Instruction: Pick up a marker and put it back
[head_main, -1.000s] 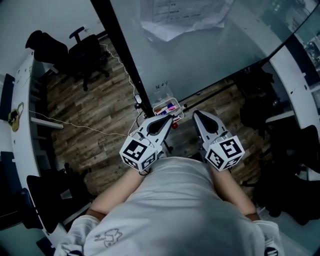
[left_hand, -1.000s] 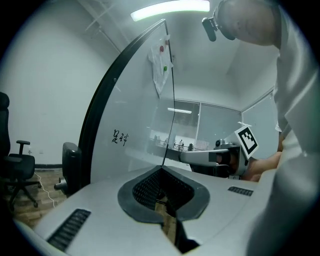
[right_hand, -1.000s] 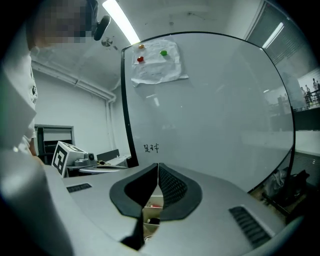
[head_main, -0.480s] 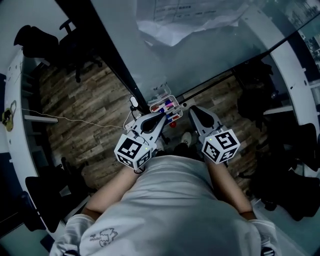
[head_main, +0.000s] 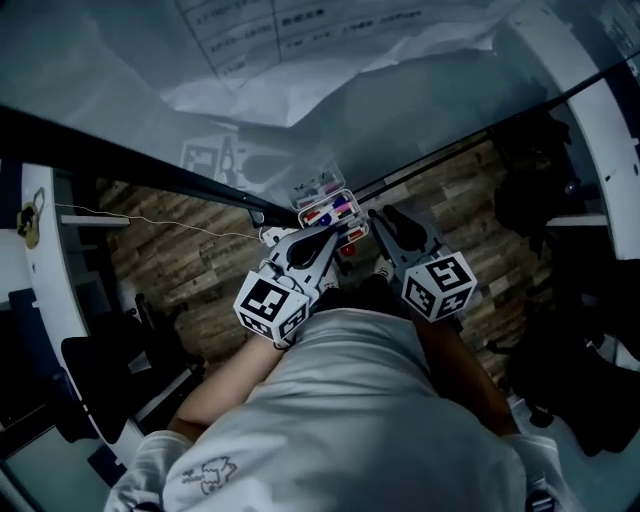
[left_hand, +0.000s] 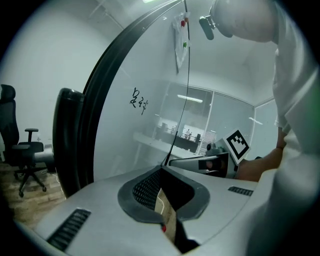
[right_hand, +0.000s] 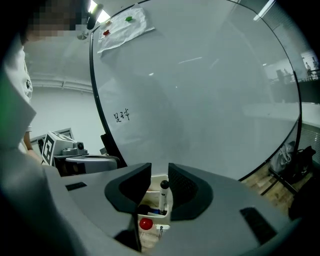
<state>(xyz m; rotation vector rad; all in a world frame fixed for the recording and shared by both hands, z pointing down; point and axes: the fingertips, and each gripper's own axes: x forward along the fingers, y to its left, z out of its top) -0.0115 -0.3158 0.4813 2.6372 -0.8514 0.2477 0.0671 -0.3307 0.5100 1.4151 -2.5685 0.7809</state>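
1. The right gripper (right_hand: 159, 172) has its jaws apart with nothing clamped; through the gap, beyond the tips, a black-capped marker (right_hand: 162, 195) stands upright in a white tray (right_hand: 156, 216)
2. The left gripper (left_hand: 162, 169) has its jaws together at the tips, gripping nothing
3. In the head view both grippers point at the tray, the left tip just below it and the right tip just beside its right end; other markers (head_main: 333, 211), red, blue and purple, lie in it
4. A red ball (right_hand: 145, 223) sits just under the tray
5. The tray is at the lower edge of a glass whiteboard (right_hand: 200, 90) that carries a paper sheet (right_hand: 122, 24) and a small scribble (right_hand: 122, 116); a wooden floor (head_main: 180, 270) lies below
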